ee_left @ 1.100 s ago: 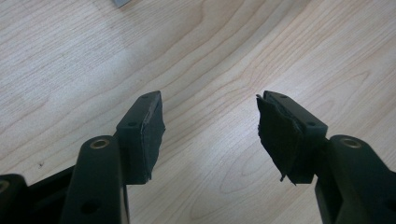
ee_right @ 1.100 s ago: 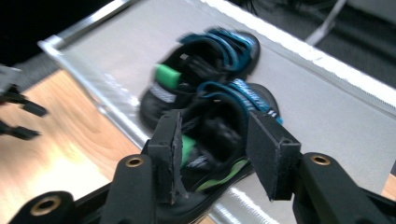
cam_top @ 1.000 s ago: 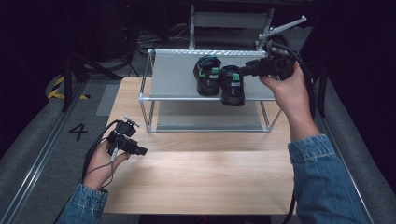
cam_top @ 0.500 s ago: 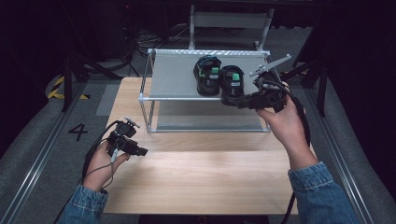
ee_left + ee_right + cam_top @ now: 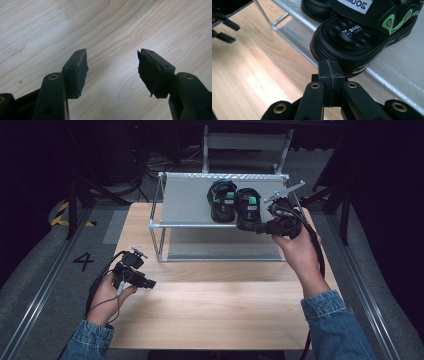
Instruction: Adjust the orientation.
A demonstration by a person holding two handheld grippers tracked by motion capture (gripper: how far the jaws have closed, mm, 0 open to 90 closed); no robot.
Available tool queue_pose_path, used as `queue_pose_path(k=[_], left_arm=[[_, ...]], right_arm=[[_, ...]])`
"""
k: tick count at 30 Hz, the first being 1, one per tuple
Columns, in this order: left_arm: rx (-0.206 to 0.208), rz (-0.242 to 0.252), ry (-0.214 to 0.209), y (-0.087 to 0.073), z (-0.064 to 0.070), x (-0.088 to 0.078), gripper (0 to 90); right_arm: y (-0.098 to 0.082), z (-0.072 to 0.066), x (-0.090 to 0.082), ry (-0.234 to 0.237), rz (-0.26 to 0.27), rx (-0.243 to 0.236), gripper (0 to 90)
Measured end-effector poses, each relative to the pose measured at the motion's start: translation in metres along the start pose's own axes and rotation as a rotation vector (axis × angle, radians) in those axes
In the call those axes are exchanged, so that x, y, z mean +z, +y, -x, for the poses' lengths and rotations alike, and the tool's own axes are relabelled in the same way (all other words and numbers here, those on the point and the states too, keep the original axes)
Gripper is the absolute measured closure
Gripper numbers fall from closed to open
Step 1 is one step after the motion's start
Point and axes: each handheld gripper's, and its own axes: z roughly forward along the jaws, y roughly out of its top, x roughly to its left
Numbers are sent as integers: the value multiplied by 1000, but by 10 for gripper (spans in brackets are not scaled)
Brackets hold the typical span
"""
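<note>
My right gripper (image 5: 329,65) had just closed its fingers, empty, against the heel of the right sandal (image 5: 248,209) at the shelf's (image 5: 185,205) front edge. Light, with a soft heel, it looked best gripped by the rim. Left gripper (image 5: 112,71) hung open above the desk (image 5: 112,30).

Black sandal (image 5: 362,37) with green trim and white lettering just beyond closed black jaws; pale wood-grain table (image 5: 112,25) beneath open black jaws; grey shelf (image 5: 190,205); blue denim sleeves (image 5: 335,320).
</note>
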Motion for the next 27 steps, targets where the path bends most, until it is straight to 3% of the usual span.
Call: queue_pose_path(k=[3,11,20,27], left_arm=[[-5,4,4,-3,-1,-2,407],[-16,-3,6,-8,-3,-2,407],[-22,-2,9,-11,-4,-2,407],[-31,-2,9,-12,-5,-2,407]], right_arm=[[3,5,4,11,7,14,899],[10,9,10,-13,40,29,900],[14,18,22,-79,47,35,900],[15,25,26,-72,68,59,900]])
